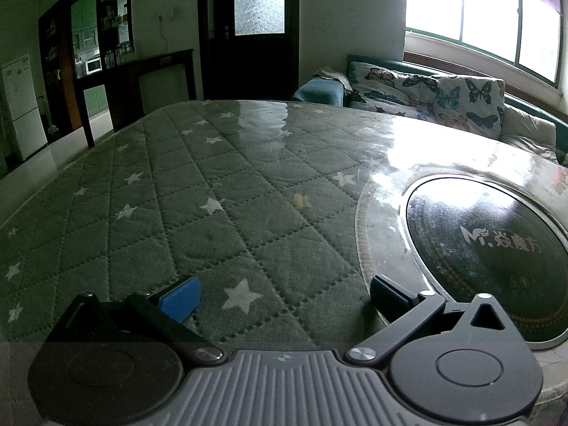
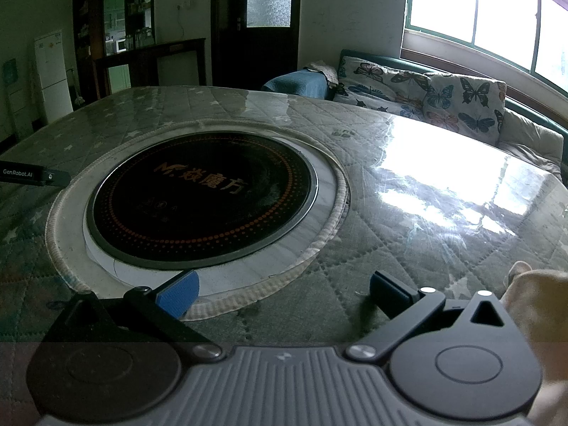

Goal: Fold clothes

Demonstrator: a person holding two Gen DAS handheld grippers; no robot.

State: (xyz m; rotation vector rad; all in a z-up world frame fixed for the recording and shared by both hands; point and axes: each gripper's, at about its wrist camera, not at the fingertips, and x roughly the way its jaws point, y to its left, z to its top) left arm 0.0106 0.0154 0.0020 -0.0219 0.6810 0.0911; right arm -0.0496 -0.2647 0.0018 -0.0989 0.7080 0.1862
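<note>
No garment shows in either view. My left gripper [image 1: 284, 296] is open just above the green quilted, star-patterned table cover [image 1: 213, 191], with nothing between its blue pads [image 1: 179, 298]. My right gripper [image 2: 284, 293] is open too, hovering over the cover [image 2: 408, 248] at the near rim of the round black cooktop [image 2: 198, 198]. The tip of the left gripper [image 2: 33, 174] pokes in at the left edge of the right wrist view. A hand [image 2: 536, 301] holds the right gripper at the lower right.
The black cooktop [image 1: 479, 259] is set into the table at the right of the left wrist view. A glossy film over the table reflects the window [image 2: 497, 17]. A sofa with butterfly cushions [image 1: 426, 96] stands behind the table. A dark door [image 1: 248, 28] and white fridge [image 1: 21, 106] stand further back.
</note>
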